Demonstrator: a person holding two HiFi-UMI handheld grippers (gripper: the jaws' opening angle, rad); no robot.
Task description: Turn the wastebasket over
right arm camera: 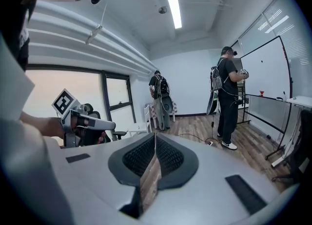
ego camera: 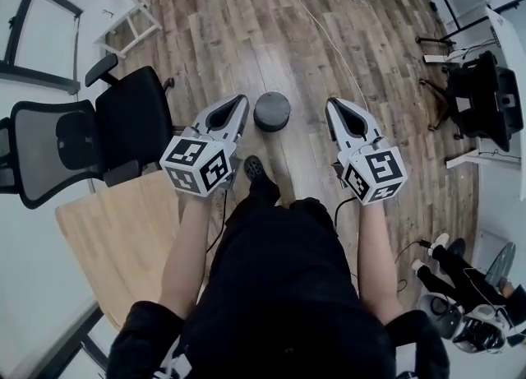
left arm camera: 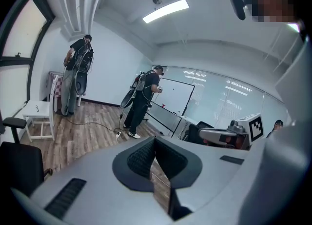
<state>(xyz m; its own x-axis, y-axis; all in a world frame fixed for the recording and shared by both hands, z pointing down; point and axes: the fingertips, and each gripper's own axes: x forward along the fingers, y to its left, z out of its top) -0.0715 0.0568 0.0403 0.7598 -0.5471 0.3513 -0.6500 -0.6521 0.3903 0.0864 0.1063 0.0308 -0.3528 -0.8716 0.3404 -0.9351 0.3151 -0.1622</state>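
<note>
Your grippers: two, left gripper (ego camera: 240,103) and right gripper (ego camera: 334,104)
Wastebasket (ego camera: 271,111): one
People (right arm camera: 159,99) (right arm camera: 227,97) standing in your right gripper view: two
Wooden table (ego camera: 115,233) beside you: one

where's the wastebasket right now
In the head view, the dark round wastebasket sits on the wooden floor just above centre, straight ahead of the person, framed between the tips of the left gripper and the right gripper.
</note>
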